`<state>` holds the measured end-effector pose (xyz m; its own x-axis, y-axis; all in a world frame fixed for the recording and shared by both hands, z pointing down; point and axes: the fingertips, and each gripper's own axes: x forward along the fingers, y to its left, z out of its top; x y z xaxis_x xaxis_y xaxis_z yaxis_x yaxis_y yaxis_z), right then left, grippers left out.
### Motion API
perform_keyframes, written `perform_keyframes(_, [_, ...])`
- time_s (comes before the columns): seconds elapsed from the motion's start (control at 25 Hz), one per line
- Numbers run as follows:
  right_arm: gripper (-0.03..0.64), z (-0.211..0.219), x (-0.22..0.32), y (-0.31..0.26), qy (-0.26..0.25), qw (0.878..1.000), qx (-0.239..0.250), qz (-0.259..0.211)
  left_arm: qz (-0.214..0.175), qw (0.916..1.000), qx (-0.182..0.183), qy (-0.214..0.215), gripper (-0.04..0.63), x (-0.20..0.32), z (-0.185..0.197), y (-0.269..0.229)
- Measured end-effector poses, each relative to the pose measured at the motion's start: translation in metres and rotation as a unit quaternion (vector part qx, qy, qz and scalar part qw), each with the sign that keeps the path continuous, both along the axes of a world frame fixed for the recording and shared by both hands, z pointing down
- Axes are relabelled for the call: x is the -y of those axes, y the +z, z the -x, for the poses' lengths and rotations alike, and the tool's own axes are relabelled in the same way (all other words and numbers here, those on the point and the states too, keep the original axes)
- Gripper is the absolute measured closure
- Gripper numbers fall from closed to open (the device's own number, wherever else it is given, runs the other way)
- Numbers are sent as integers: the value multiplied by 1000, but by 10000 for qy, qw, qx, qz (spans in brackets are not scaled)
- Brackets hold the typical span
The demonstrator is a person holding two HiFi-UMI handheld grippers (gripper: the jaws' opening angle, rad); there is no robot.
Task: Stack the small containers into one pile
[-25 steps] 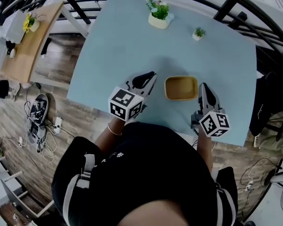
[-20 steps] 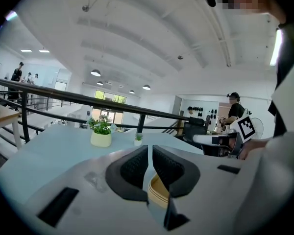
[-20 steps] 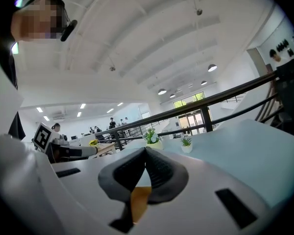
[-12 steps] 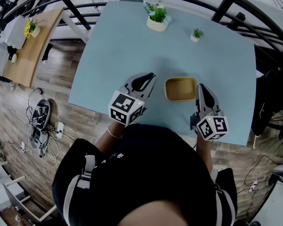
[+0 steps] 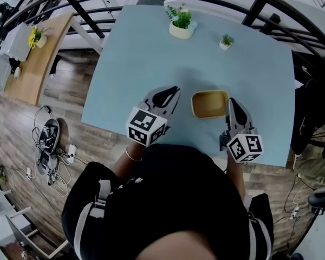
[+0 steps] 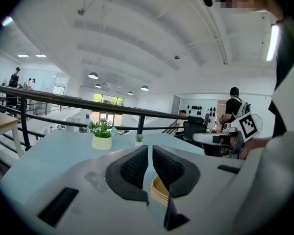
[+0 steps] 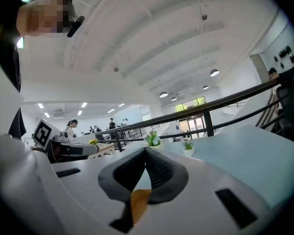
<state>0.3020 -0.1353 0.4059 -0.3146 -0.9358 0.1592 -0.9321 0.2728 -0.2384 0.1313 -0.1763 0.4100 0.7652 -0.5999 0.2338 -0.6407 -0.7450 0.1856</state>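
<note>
Head view: container (image 5: pixel 209 104) on table (image 5: pixel 130 53). Left gripper (image 5: pixel 172 92) near its left side, right gripper (image 5: pixel 232 103) just beside its right edge, nearer. Nested count unclear.
Left gripper view: jaws nearly together, empty; container (image 6: pixel 158 192) low right, mostly hidden.
Right gripper view: jaws closed, empty; container (image 7: pixel 138 203) a sliver below.

the left tool (image 6: pixel 150 151) is hiding most of the container (image 6: pixel 158 192), leaving only a rim sliver showing. the right tool (image 7: pixel 146 153) is covering all but an orange strip. the person's torso (image 5: pixel 168 205) is blocking the tabletop (image 5: pixel 141 53) edge nearest the container.
</note>
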Motion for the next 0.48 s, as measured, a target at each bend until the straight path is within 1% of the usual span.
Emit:
perform_keyframes(0.32, [611, -1, 3, 2, 103, 9999, -88, 100, 81, 10000, 0, 52, 557, 4, 0, 4])
perform_keyframes(0.48, [612, -1, 5, 2, 131, 9998, -46, 120, 137, 9999, -39, 56, 557, 6, 0, 5])
